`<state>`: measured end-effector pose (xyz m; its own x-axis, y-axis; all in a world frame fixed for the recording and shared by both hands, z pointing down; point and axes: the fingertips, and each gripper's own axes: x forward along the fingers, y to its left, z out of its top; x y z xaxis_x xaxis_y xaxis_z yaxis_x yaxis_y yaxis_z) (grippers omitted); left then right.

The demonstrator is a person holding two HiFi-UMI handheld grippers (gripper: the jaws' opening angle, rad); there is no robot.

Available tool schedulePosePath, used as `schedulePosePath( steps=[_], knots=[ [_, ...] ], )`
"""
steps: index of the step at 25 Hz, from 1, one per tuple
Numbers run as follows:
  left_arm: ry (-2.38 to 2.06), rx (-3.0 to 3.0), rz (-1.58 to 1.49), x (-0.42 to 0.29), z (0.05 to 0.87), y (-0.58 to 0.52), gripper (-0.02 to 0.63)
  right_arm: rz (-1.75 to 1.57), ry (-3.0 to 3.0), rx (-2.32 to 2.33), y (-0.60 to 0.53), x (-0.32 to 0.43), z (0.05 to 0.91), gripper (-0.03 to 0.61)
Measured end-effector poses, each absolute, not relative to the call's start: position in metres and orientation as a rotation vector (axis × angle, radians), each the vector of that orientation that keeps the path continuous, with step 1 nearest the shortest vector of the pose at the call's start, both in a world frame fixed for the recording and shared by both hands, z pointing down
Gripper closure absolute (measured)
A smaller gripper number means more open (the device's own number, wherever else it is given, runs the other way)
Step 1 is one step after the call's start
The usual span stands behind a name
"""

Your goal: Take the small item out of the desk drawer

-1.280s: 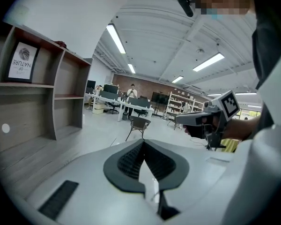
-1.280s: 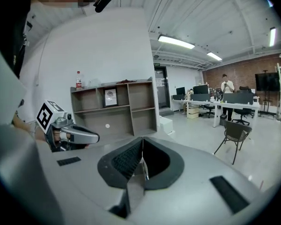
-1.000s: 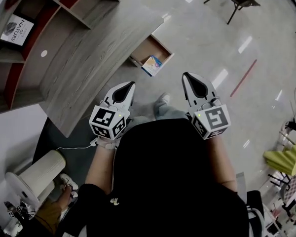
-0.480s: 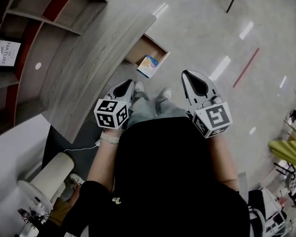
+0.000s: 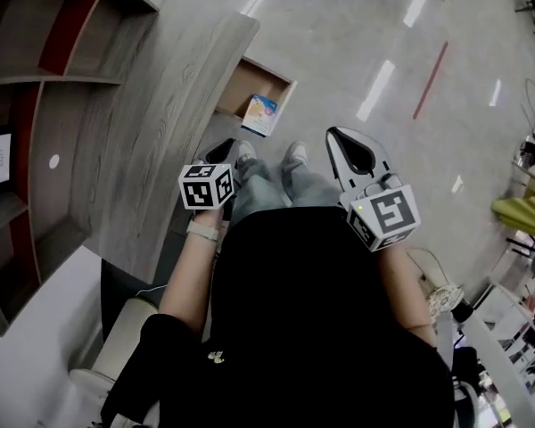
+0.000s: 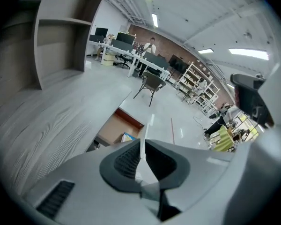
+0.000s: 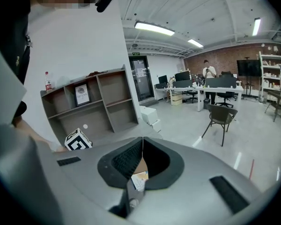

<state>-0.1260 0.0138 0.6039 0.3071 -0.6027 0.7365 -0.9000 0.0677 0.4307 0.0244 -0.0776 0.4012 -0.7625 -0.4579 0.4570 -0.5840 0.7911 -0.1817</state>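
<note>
The grey wooden desk (image 5: pixel 160 123) runs along the left, with its drawer (image 5: pixel 250 83) pulled out over the floor. A small colourful item (image 5: pixel 261 115) lies at the drawer's near end. It also shows in the left gripper view as the item (image 6: pixel 127 137) in the drawer (image 6: pixel 113 127). My left gripper (image 5: pixel 225 147) hangs beside the desk edge, short of the drawer. Its jaws are just parting by a sliver, with nothing between them (image 6: pixel 141 143). My right gripper (image 5: pixel 337 135) is held to the right over the floor, shut and empty (image 7: pixel 142 139).
A shelf unit (image 5: pixel 36 69) stands behind the desk. The person's shoes (image 5: pixel 294 154) are on the floor just below the drawer. A red line (image 5: pixel 431 78) marks the floor at the right. A chair (image 6: pixel 151 82) and office desks stand farther off.
My left gripper has moved forward and in toward the desk edge, and its marker cube has turned. The drawer now lies closer ahead. The right gripper has hardly moved.
</note>
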Motion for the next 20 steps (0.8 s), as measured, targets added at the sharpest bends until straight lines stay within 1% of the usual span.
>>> schedulePosePath(
  steps=[3, 5, 10, 15, 20],
  knots=[
    [-1.304, 1.64, 0.432, -0.125, 0.629, 0.014, 0.569, 0.422, -2.533, 0.865, -0.073, 0.025, 0.401, 0.58],
    [-1.247, 1.636, 0.435, -0.122, 0.644, 0.013, 0.521, 0.409, -2.497, 0.912, -0.069, 0.028, 0.402, 0.58],
    [-1.145, 1.6, 0.439, -0.115, 0.678, 0.006, 0.435, 0.444, -2.425, 1.023, -0.057, 0.037, 0.406, 0.58],
    [-1.112, 1.588, 0.482, -0.116, 0.706, -0.001, 0.394, 0.451, -2.349, 1.091, -0.04, 0.046, 0.411, 0.58],
    [-1.088, 1.514, 0.43, -0.113, 0.728, -0.006, 0.356, 0.468, -2.264, 1.179, -0.021, 0.06, 0.418, 0.58]
  ],
)
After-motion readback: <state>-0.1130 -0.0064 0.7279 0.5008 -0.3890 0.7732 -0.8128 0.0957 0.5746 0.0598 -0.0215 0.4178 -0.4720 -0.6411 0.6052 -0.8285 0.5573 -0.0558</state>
